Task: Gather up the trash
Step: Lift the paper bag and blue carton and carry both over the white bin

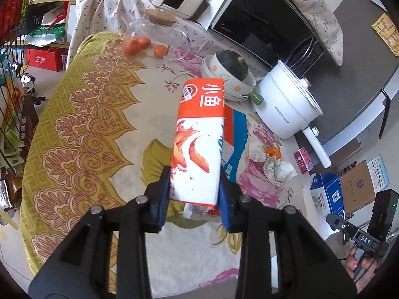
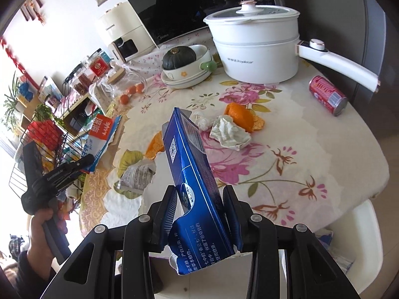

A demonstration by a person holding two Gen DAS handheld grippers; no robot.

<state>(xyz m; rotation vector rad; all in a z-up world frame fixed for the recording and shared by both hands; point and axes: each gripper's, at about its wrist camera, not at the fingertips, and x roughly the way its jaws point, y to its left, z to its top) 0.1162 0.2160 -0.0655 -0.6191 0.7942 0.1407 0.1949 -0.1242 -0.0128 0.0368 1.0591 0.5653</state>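
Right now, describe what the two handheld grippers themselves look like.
Both are black plastic, with angular linkage arms joined by silver round pins. The left gripper and right gripper have ribbed blue pads on their fingers. Seen from the side, each has a black pistol-style handle with white lettering; a dark sleeve shows at one wrist.

Home dining table (image 2: 324,149), microwave (image 2: 174,12), cooker (image 2: 256,49)

Beside your glossy white plastic cooking pot (image 2: 256,47) lie a crumpled matt paper tissue (image 2: 230,132), a shiny metal can (image 2: 328,94) and rough orange peel (image 2: 240,115) on smooth floral cloth (image 2: 299,154); your blue carton (image 2: 189,149) shows glossy printed cardboard, torn at its near end.
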